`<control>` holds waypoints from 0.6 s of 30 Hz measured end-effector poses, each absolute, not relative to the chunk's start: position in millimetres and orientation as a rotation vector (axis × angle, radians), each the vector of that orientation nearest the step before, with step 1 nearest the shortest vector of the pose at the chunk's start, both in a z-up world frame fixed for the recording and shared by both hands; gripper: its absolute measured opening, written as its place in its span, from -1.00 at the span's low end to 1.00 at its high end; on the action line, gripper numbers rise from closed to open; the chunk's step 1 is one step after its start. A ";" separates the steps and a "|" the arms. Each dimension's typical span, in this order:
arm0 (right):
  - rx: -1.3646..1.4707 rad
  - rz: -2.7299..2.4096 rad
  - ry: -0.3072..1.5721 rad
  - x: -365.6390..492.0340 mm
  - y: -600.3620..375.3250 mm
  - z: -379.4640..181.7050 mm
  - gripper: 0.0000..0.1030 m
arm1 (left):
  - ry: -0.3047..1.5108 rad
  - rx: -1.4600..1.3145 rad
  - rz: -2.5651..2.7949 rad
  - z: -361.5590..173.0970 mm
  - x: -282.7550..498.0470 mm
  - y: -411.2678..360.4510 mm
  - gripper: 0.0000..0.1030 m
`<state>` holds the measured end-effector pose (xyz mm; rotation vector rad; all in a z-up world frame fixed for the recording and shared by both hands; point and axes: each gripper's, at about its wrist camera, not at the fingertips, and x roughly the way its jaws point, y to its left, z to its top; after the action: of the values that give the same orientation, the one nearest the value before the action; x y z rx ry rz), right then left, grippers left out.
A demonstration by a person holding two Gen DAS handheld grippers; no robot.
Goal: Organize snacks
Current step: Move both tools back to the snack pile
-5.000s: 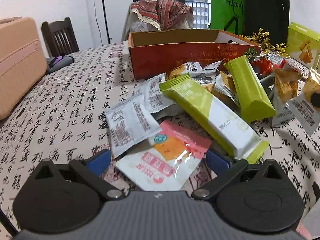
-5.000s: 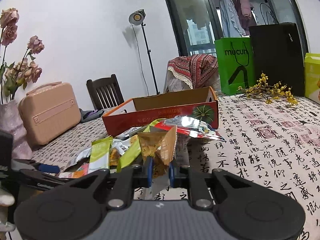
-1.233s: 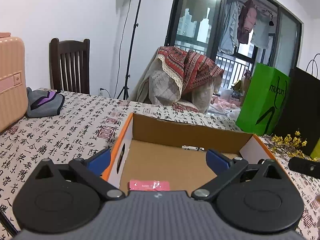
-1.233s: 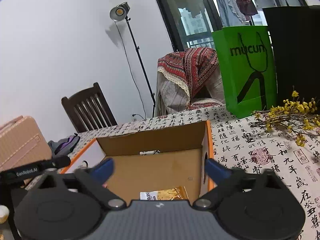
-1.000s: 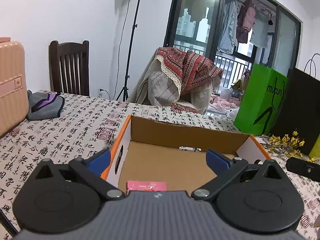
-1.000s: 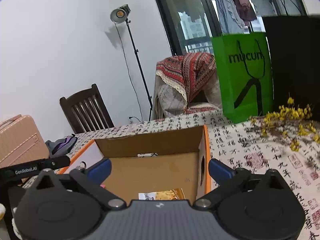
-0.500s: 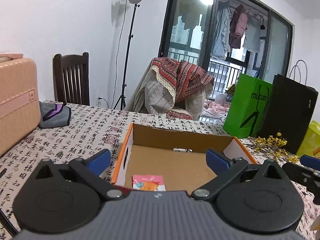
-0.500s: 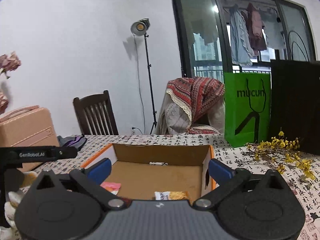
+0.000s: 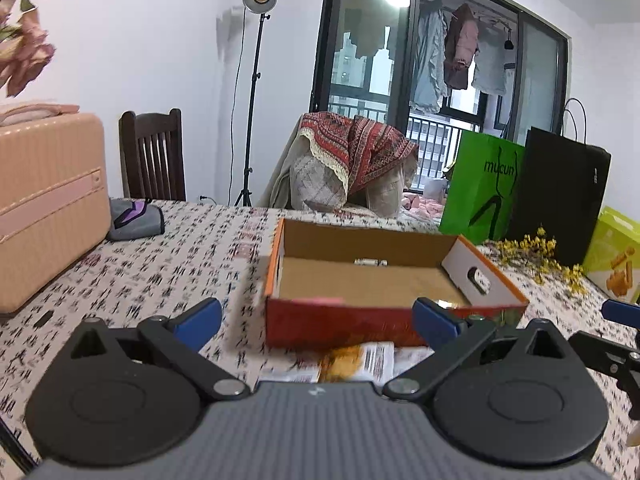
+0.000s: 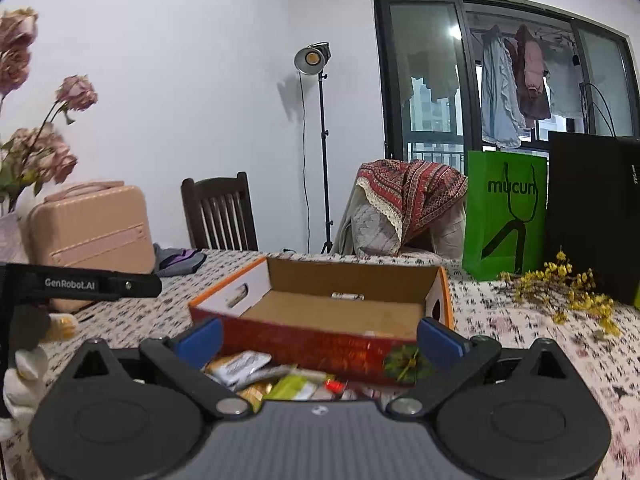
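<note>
An open cardboard box [image 9: 376, 320] with a red-orange front wall stands on the patterned tablecloth; the right wrist view shows the same box [image 10: 312, 344]. My left gripper [image 9: 316, 316] is open and empty, held short of the box's front wall. My right gripper [image 10: 318, 338] is open and empty too, just before that wall. Loose snack packets [image 9: 356, 362] lie in front of the box, and the right wrist view shows the packets [image 10: 256, 372] as a pile below my fingers. A pink edge [image 9: 320, 301] peeks over the box's front rim.
A peach suitcase [image 9: 44, 208] stands at the table's left, a grey pouch [image 9: 134, 220] behind it. Green bag [image 9: 480, 192], black bag [image 9: 560, 200], yellow flowers [image 9: 540, 252] and a yellow-green box [image 9: 612, 256] crowd the right. Dried roses [image 10: 36, 152] rise at left. The left gripper's body [image 10: 80, 284] shows in the right view.
Both grippers pulled back and down from over the box, so its front wall and the packets before it now show. Both stay open after dropping their packets inside.
</note>
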<state>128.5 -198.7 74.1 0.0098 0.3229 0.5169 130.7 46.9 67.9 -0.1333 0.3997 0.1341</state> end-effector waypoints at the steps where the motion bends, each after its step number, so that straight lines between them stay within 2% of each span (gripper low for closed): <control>1: 0.010 0.517 0.328 123.3 -199.1 71.5 1.00 | 0.406 -0.133 0.134 65.3 126.6 48.1 1.00; 18: -0.006 0.504 0.501 84.0 -192.1 5.2 1.00 | 0.540 -0.189 0.133 -1.6 72.6 63.8 1.00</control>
<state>84.0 -192.1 5.2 -0.0061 0.5014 0.5041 72.6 63.8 -1.6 -0.1893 0.5395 0.1332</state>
